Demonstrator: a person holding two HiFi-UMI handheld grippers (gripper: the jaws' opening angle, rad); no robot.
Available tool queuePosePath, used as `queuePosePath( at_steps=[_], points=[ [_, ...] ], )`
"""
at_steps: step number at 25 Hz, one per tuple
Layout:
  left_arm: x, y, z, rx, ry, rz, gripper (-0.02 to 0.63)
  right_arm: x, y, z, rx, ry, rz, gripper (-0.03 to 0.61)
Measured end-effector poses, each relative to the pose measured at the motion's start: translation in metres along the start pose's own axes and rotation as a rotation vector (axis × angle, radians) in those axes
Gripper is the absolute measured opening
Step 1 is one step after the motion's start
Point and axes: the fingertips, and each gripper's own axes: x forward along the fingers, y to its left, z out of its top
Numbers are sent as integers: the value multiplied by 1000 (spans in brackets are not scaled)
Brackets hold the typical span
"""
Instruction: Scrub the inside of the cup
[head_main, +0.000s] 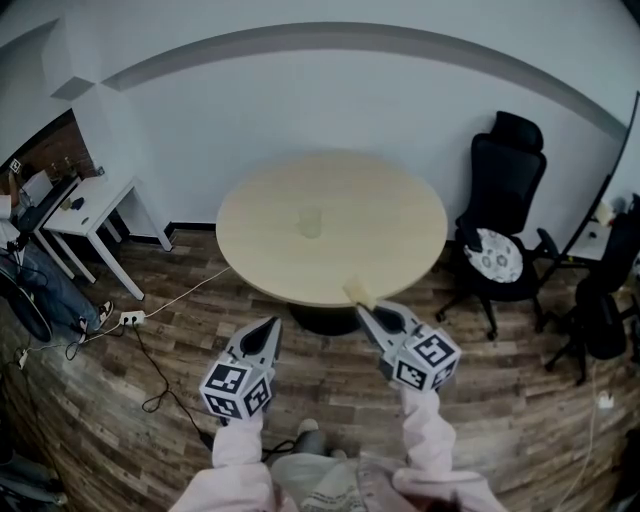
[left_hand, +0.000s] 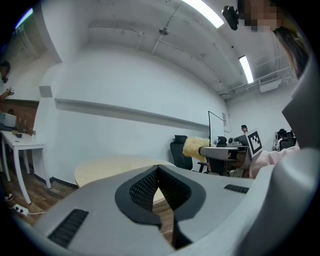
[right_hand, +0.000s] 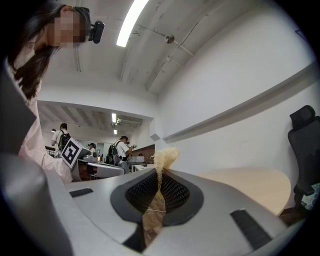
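Left tool (head_main: 271, 324) pressed together, empty; right tool (head_main: 363, 309) pinches sponge (head_main: 357, 291); cup (head_main: 311, 222) stands well ahead on table (head_main: 390, 215).

Round pale wooden counter (head_main: 390, 250) on a wood-plank floor (head_main: 500, 400). One translucent cup (head_main: 311, 222) stands near its middle, well beyond the right claw (head_main: 364, 310).

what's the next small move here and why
Probably bring both grippers forward to the table: the cup stands at its middle, well ahead of them. The right gripper pinches the yellow sponge; the left gripper, shut and empty, must open for the cup.
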Motion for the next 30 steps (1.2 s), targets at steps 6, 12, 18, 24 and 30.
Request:
queuePosePath(
  at_steps=[6, 12, 18, 24, 30],
  points=[
    [5, 15, -5, -14, 11, -6, -1, 12, -7, -5, 14, -2, -8, 23],
    [29, 32, 1, -10, 18, -23, 0, 28, -28, -9, 30, 6, -27, 23],
    [60, 60, 0, -28, 29, -38, -1, 58, -49, -16, 46, 19, -41, 23],
    [94, 88, 4, -25, 38, -66, -1, 87, -72, -20, 66, 18, -66, 23],
    [123, 110, 6, -21, 52, -97, -2, 111, -89, -22, 76, 30, -85, 23]
  ],
)
